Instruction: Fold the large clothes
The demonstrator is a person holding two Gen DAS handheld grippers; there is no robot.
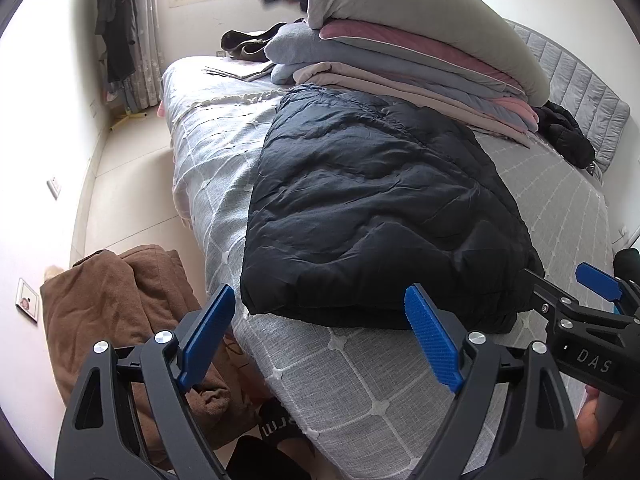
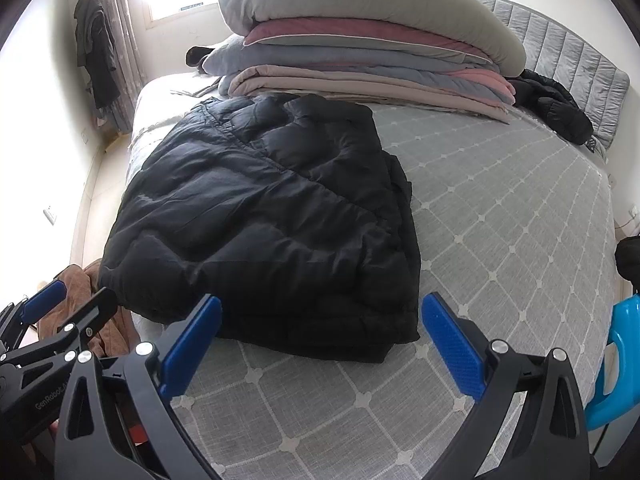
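A large black puffer jacket (image 1: 380, 208) lies folded flat on the grey checked bed (image 1: 360, 392); it also shows in the right wrist view (image 2: 264, 216). My left gripper (image 1: 324, 336) is open and empty, just short of the jacket's near edge. My right gripper (image 2: 320, 344) is open and empty, near the jacket's near right corner above the bed cover (image 2: 500, 208). The right gripper also shows at the right edge of the left wrist view (image 1: 592, 304), and the left gripper at the left edge of the right wrist view (image 2: 60, 308).
A stack of folded quilts and a pillow (image 1: 420, 40) sits at the far side of the bed. Another black jacket (image 1: 568, 132) lies by the headboard. A brown garment (image 1: 120, 312) is heaped left of the bed. A blue object (image 2: 616, 364) stands at right.
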